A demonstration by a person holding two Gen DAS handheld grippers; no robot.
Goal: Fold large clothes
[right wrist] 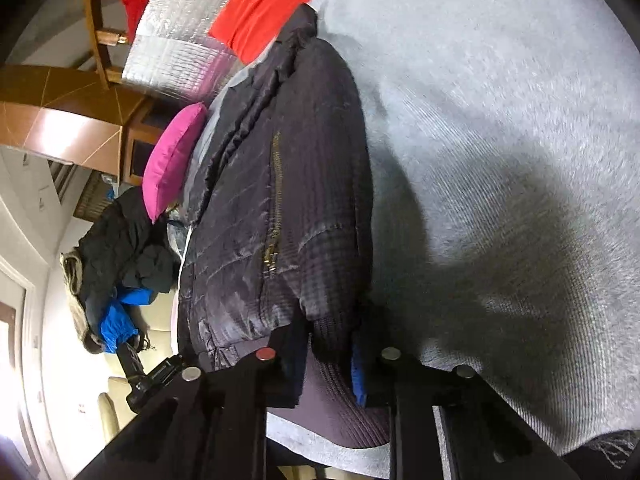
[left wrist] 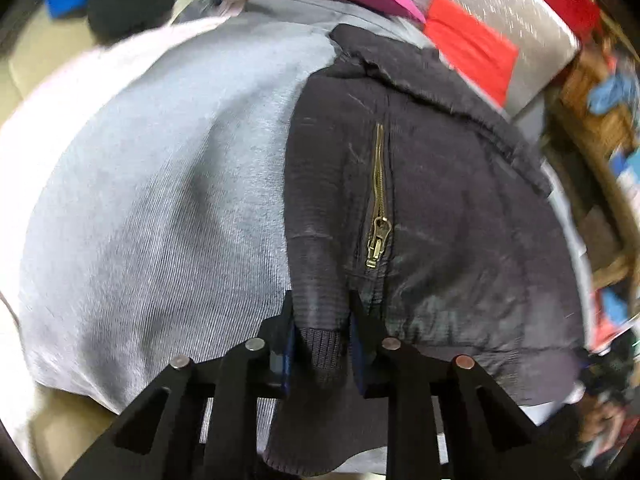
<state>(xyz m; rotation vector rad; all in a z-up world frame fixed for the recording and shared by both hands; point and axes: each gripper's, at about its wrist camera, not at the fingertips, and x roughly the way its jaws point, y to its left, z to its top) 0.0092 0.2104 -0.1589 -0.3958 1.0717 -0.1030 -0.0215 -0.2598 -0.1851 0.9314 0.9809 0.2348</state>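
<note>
The fingers [left wrist: 289, 344] of the left gripper [left wrist: 322, 340] and right gripper [right wrist: 330, 354] each pinch the ribbed hem of the dark jacket [left wrist: 432, 184], which lies zipped on the grey cover [left wrist: 160, 184]. The step looks like gripping; next, lift both ends evenly toward the collar.

One dark quilted jacket [left wrist: 440, 184], with one brass zipper [left wrist: 378, 196] on its front and two ribbed knit corners, one clamped in each pair of tongs. Two tongs: the left tongs [left wrist: 322, 320] and the right tongs [right wrist: 332, 344], each with two fingers. One grey ribbed blanket [left wrist: 152, 200] beneath the jacket, spreading to either side of the tongs. Beyond the tongs: one magenta cushion [right wrist: 172, 160], two red cushions [right wrist: 264, 8] and one silver quilted sheet [right wrist: 176, 52]. To the far left of the right tongs: one heap of dark clothes [right wrist: 120, 240], with one blue item [right wrist: 120, 316] in it.
</note>
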